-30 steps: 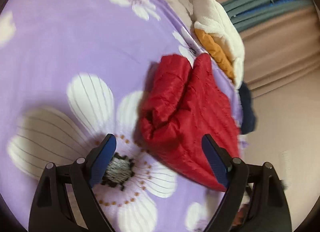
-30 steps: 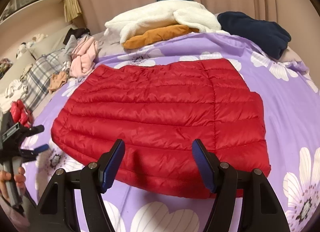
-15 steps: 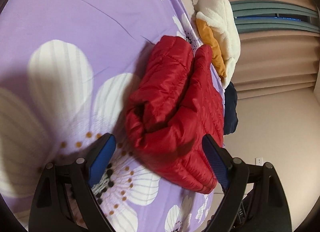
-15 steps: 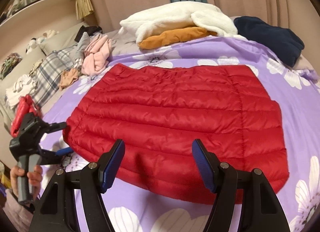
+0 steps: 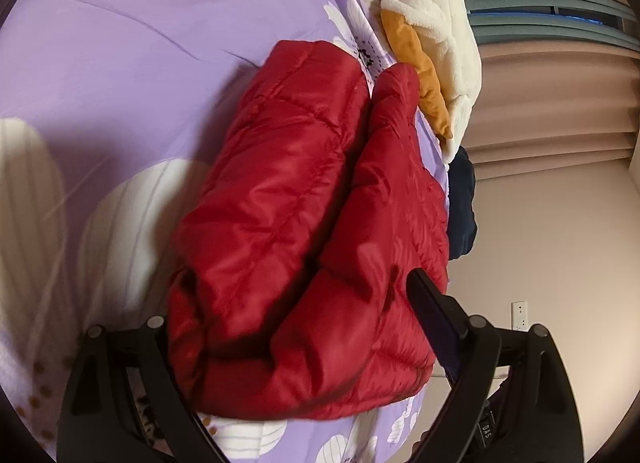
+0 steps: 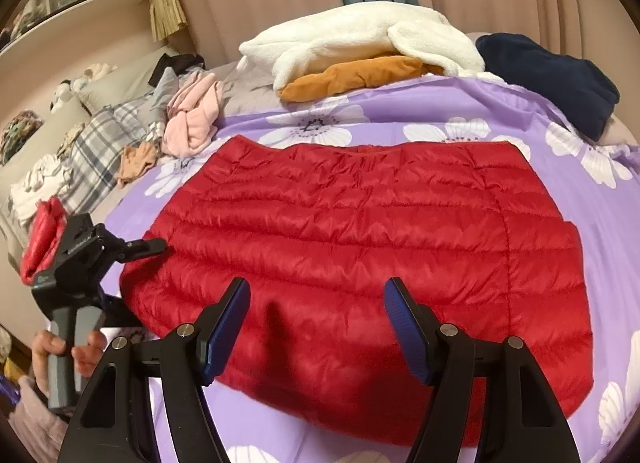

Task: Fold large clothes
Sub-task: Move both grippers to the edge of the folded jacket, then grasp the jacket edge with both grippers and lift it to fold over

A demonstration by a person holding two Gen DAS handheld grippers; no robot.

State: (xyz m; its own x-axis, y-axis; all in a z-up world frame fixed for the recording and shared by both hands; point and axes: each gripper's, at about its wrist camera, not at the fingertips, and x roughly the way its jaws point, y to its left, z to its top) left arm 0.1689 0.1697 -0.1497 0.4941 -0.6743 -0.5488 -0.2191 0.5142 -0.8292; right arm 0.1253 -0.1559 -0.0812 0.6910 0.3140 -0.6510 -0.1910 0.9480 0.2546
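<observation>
A red quilted jacket point(image 6: 360, 243) lies flat on the purple flowered bedsheet point(image 6: 440, 103), its hem toward my right gripper. My right gripper point(image 6: 316, 327) hovers open over the near hem, with nothing pinched between its blue pads. In the left wrist view the jacket's folded side end point(image 5: 300, 203) fills the space between the fingers of my left gripper point(image 5: 296, 303). Its jaws are opening. The cloth hides the left finger, and the right finger point(image 5: 432, 323) rests against the cloth. In the right wrist view a hand holds the left gripper point(image 6: 80, 263) at the jacket's left edge.
A white fleece point(image 6: 360, 35) over an orange garment point(image 6: 352, 75) and a navy garment point(image 6: 548, 75) lie at the far side of the bed. Pink clothes point(image 6: 192, 119) and a plaid pillow point(image 6: 96, 155) sit at the far left. Curtains hang behind.
My left gripper has closed in on the jacket's side end, which now sits between its fingers instead of beyond them. The right gripper's view has barely shifted.
</observation>
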